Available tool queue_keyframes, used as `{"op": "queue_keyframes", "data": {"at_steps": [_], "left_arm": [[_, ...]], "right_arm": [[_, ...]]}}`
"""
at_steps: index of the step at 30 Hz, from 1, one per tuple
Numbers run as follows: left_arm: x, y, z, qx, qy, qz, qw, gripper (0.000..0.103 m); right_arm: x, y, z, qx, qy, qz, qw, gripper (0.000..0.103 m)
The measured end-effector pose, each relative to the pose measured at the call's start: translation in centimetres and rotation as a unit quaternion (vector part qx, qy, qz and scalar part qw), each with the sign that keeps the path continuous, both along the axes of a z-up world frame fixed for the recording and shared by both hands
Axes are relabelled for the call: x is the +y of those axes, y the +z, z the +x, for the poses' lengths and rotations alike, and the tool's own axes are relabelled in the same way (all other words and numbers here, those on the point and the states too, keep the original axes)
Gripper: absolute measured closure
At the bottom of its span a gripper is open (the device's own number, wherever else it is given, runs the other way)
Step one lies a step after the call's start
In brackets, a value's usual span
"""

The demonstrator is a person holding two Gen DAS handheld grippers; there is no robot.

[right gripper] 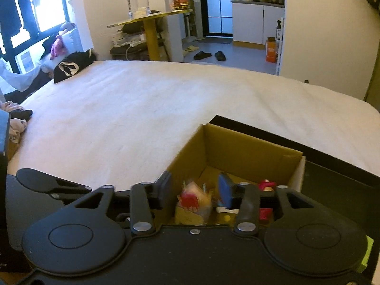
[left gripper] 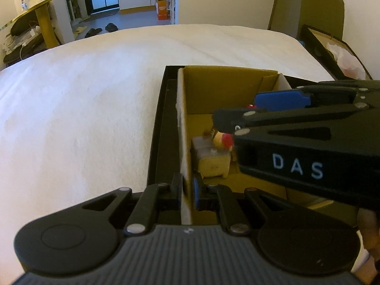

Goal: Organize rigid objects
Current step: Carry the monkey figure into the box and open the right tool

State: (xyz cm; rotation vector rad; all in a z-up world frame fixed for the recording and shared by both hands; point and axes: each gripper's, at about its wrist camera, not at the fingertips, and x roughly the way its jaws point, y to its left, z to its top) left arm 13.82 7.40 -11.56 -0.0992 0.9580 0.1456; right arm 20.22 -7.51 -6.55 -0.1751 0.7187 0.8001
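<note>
Left gripper is clamped on the left wall of the box, one finger outside the white cardboard edge, the blue-padded finger inside, both pressed to the wall. The box sits in a black lid on the white bed.

Right gripper hangs over the box with jaws apart, nothing between the pads; in the left wrist view it comes in from the right, above the box interior, blue finger on the far side, black finger on the near side.

Toys are down in the box, just ahead of and below the right gripper's fingers. A yellow block with a pale wrapped top lies near the left wall, straight ahead of the left gripper's inner finger. A small figure with a red part rests on top of it, right under the right gripper's black fingertip; touching or not, cannot tell. From the right wrist the yellow block with red on top shows between the two fingers, a red piece sits beyond the right finger, and a small white-and-yellow piece lies by the blue pad.

Far ahead of both: a yellow table with a clear jug, slippers on the floor
</note>
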Motion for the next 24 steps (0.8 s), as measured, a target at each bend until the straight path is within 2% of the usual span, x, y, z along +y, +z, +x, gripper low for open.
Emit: {"op": "queue_keyframes", "data": {"at_steps": [16,20,24], "left_arm": [[-0.5,0.0,0.1,0.005,0.005,0.009,0.9999,0.094],[-0.8,0.0,0.2,0.007,0.002,0.019,0.9998,0.094],[-1.2,0.0,0.4,0.012,-0.002,0.031,0.9994,0.094]], "right_arm": [[-3.3,-0.5,-0.7,0.019,-0.036,-0.019,0.999,0.053],[-4.9,-0.6,-0.7,0.014,-0.055,-0.021,0.998,0.041],[-6.7,-1.0,-0.6,0.014,-0.081,-0.019,0.996,0.036]]}}
